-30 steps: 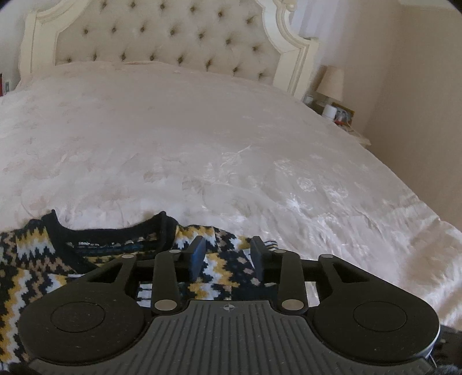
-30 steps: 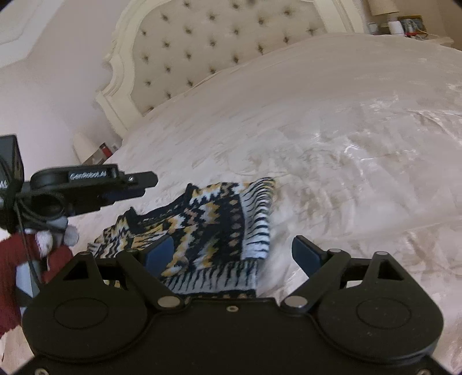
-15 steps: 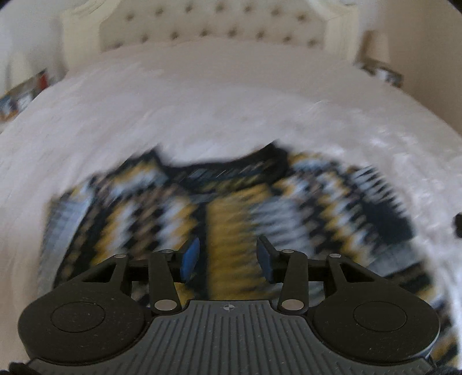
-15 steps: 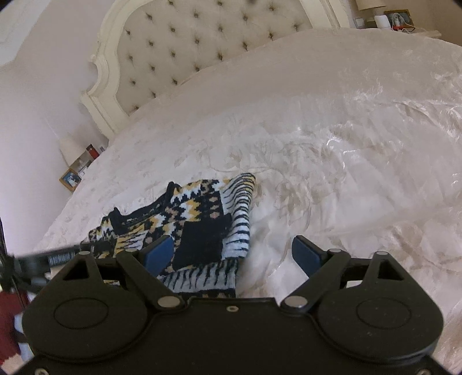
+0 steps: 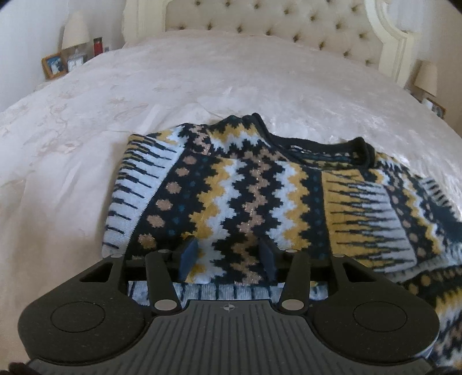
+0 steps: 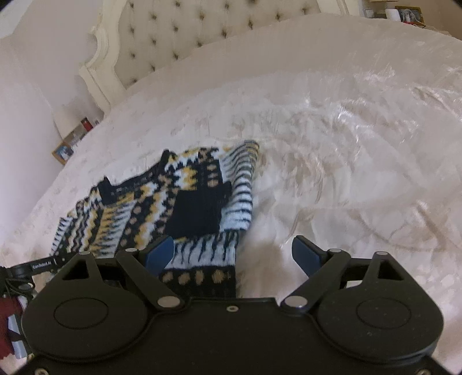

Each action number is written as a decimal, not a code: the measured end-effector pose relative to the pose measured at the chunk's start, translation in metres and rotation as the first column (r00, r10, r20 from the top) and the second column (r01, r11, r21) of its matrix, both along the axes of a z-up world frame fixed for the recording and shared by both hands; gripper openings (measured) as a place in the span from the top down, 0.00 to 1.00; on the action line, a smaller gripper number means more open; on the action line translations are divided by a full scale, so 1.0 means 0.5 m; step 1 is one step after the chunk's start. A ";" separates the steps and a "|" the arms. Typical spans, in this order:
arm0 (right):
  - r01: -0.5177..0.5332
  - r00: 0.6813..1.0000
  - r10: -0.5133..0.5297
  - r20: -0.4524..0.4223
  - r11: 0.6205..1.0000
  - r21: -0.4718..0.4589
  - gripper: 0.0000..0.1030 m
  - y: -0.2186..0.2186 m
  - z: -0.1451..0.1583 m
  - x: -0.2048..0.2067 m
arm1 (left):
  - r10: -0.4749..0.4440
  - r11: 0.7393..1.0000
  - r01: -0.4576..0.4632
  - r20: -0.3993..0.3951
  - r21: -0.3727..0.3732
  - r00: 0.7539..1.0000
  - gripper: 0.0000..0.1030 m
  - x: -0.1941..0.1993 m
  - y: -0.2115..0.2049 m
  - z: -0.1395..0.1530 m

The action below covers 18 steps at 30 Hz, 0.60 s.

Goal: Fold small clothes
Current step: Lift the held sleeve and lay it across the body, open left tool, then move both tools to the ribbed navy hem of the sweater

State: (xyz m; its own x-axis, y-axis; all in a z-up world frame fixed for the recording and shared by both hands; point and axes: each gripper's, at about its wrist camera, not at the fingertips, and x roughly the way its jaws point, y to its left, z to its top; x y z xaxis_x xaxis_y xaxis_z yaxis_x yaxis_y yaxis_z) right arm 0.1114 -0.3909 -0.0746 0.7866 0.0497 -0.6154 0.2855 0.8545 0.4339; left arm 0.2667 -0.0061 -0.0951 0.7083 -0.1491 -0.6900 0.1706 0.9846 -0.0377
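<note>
A small knit sweater (image 5: pixel 260 196) in navy, yellow, white and tan zigzags lies partly folded on the white bedspread, neckline toward the headboard. It also shows in the right wrist view (image 6: pixel 179 207), sleeves folded in. My left gripper (image 5: pixel 228 256) hovers over the sweater's near hem, jaws partly open with nothing between them. My right gripper (image 6: pixel 234 256) is wide open above the sweater's right hem corner, its left finger (image 6: pixel 160 253) over the knit and its right finger over bare bedspread.
The white bedspread (image 5: pixel 202 86) stretches all around the sweater. A tufted headboard (image 5: pixel 274 17) stands at the back. Nightstands with a lamp (image 5: pixel 76 34), frames and small items flank the bed. The left gripper's side (image 6: pixel 43 264) shows low left in the right wrist view.
My left gripper has swung left and over the sweater, so it now looks along the whole garment. My right gripper has drifted slightly closer to the hem. The sweater lies still.
</note>
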 end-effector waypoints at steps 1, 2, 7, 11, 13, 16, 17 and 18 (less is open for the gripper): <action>-0.007 1.000 0.007 -0.009 1.000 -0.004 0.12 0.004 -0.005 0.003 | -0.004 1.000 0.004 0.015 0.006 1.000 0.53 -0.005 -0.002 -0.005; -0.013 1.000 0.013 -0.018 1.000 -0.007 0.12 0.007 -0.010 0.006 | -0.006 1.000 0.005 0.027 0.010 1.000 0.52 -0.008 -0.004 -0.009; -0.035 0.997 0.032 -0.064 0.998 -0.053 0.09 0.030 -0.039 0.020 | -0.007 1.000 0.007 0.078 -0.002 0.997 0.51 -0.026 -0.001 -0.019; -0.065 0.996 0.057 -0.065 0.989 -0.135 0.00 0.058 -0.055 0.024 | -0.018 1.000 0.019 0.100 -0.011 0.995 0.48 -0.031 0.002 -0.023; -0.070 0.996 0.058 -0.066 0.979 -0.191 0.00 0.075 -0.062 0.026 | -0.029 0.999 0.031 0.102 -0.016 0.994 0.43 -0.033 0.002 -0.024; -0.070 0.997 0.058 -0.054 0.965 -0.253 0.00 0.092 -0.070 0.025 | -0.055 0.998 0.056 0.093 -0.003 0.994 0.36 -0.034 -0.004 -0.021; -0.067 0.997 0.058 -0.046 0.964 -0.258 0.00 0.093 -0.072 0.023 | -0.062 0.998 0.062 0.086 0.002 0.994 0.33 -0.036 -0.005 -0.020; -0.064 0.998 0.057 -0.035 0.964 -0.257 0.00 0.092 -0.075 0.020 | -0.075 0.997 0.074 0.076 0.004 0.994 0.31 -0.037 -0.006 -0.018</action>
